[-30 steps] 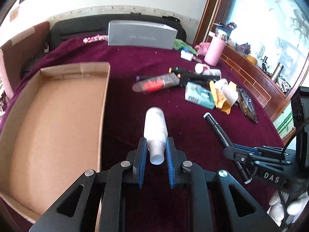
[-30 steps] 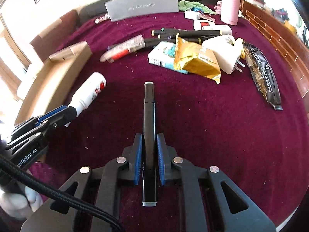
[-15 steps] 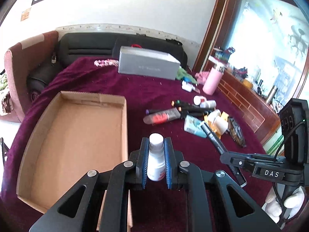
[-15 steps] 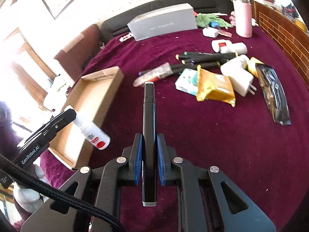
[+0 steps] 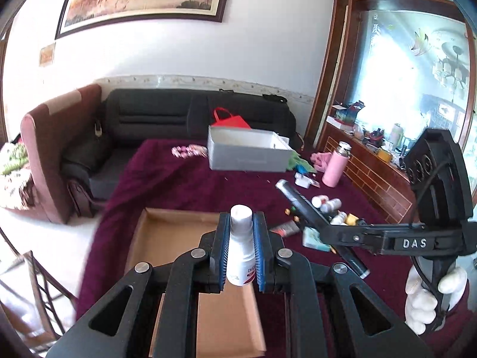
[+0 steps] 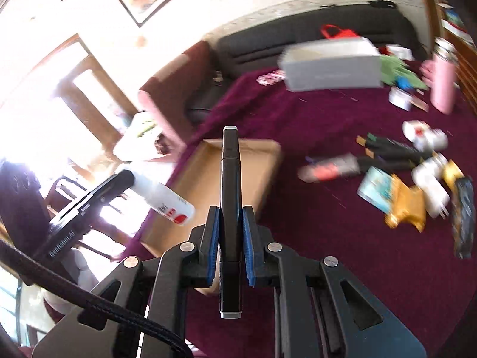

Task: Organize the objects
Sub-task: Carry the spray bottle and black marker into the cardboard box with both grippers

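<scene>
I count two tools, one white spray bottle [image 5: 241, 247], one black marker [image 6: 230, 208], one cardboard tray [image 5: 167, 238], one grey box [image 5: 247, 152] and one pink flask [image 5: 335, 167].

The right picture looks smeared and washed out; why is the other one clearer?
Right wrist view: the grey box and table clutter streak with motion blur, window glare bleaches the left; only the black marker stays sharp. Left wrist view: mostly crisp, fisheye-bent edges, bright glass at right.

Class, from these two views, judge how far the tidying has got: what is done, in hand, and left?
Done: nothing visible inside the cardboard box. In hand: left tongs grip the white bottle; right tongs grip the black marker, both lifted near the box. Left: the clutter pile on the maroon cloth.
</scene>
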Demonstrator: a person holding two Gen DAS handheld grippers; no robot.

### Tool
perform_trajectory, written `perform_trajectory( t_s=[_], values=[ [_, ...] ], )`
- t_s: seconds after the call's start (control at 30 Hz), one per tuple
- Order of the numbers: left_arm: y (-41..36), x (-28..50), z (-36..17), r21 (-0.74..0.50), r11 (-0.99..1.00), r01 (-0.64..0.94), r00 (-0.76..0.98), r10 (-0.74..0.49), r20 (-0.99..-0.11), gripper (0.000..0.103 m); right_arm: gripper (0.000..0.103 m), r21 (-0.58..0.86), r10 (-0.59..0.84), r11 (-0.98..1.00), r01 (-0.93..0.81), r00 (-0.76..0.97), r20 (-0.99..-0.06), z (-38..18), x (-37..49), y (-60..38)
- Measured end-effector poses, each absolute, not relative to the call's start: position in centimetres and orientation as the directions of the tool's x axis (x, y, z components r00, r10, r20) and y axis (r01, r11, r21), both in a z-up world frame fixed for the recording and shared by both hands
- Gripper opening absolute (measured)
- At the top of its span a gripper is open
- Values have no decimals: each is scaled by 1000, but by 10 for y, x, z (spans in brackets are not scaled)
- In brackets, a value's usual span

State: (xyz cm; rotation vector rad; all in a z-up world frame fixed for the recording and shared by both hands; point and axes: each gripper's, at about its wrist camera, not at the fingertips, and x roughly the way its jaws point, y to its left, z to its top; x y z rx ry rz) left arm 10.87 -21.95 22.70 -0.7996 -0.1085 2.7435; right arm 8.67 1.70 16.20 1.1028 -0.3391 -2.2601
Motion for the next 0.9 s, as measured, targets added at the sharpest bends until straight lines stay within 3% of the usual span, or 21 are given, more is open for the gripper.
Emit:
perform_trajectory(
  t_s=[0.13,0.23,0.6,0.9],
  values=[
    [-231,90,239,-54,-977,-208,-833,205,-514,12,13,502,-663,-747,435,-440,-606,182,60,-19],
    [-239,70,223,-49,-980,-193,-819,189,-542,12,13,522,-675,-736,431,-415,-610,179,37,-43],
    [-247,1,111,-164,-971,-175,-670,240,-702,12,13,462,-534,-845,271,-371,-760,66,-32,-84],
    [-230,-45,86,-184,-968,-172,-629,251,-736,12,13,400,-448,-894,203,-364,-817,29,-67,-82]
  ],
)
